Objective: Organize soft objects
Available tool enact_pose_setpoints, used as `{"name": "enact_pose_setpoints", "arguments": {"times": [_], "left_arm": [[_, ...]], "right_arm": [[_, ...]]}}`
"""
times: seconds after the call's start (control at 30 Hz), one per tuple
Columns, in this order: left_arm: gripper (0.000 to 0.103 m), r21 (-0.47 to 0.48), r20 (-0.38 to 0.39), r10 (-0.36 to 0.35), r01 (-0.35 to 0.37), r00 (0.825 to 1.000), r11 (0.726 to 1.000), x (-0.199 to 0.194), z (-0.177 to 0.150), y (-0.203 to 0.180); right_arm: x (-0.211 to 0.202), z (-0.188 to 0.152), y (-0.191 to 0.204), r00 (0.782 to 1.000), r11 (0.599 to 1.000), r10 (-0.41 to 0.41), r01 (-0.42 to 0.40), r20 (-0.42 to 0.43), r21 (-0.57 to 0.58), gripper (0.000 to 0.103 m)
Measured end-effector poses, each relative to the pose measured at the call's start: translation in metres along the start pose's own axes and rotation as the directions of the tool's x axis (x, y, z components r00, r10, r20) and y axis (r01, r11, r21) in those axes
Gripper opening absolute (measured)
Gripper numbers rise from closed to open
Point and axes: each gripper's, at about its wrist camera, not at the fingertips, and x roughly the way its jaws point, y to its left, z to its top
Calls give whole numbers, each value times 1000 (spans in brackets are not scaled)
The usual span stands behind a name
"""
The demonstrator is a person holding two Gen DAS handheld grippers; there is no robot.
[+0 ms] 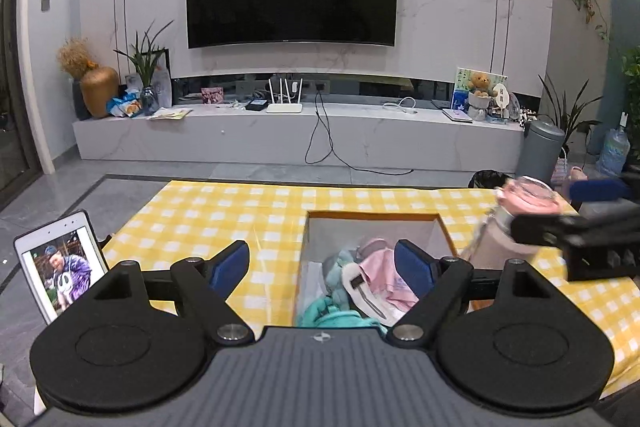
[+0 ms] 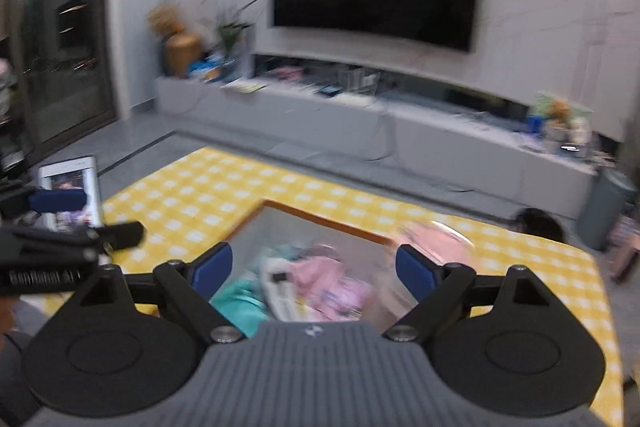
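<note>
The left gripper [image 1: 322,263] stood wide open with nothing between its blue pads [image 1: 412,269]. The right gripper [image 2: 314,269] was spread just as wide and also held nothing; its view was smeared with motion blur. Both tools hung above the near end of the box [image 1: 440,227], pointing down and forward into it.

Inside the box lay the soft things in a loose heap: a teal cloth [image 1: 340,309] at the near left, a pink cloth [image 1: 382,267] to its right, and a white piece with a dark stripe [image 1: 360,285] lying across them, its long axis running from near right to far left. The heap sat directly below and just ahead of both grippers, so neither hand seemed clearly nearer.

The box rested on a yellow checked cloth [image 1: 224,215]. A pink-capped bottle [image 1: 516,223] stood just right of the box, close to the right gripper's arm. A tablet [image 1: 60,263] leaned at the near left. No loose soft item showed on the cloth, so the sorting looked nearly finished.
</note>
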Motion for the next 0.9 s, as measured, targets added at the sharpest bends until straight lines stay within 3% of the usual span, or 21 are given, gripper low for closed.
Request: {"name": "enact_pose_setpoints", "arguments": {"times": [0.13, 0.3, 0.53, 0.9], "left_arm": [[97, 27, 26, -3, 2, 1000, 1000, -8, -18, -30], [97, 39, 76, -61, 58, 995, 998, -9, -55, -66], [98, 58, 53, -89, 85, 995, 995, 8, -95, -92], [98, 51, 43, -73, 71, 996, 996, 12, -122, -92]], "right_arm": [[-37, -50, -16, 990, 991, -135, 134, 25, 28, 89], [-37, -111, -28, 968, 967, -250, 251, -21, 43, 89], [-22, -173, -24, 971, 964, -238, 232, 36, 130, 89], [-26, -207, -31, 977, 965, -191, 168, 98, 201, 88]]}}
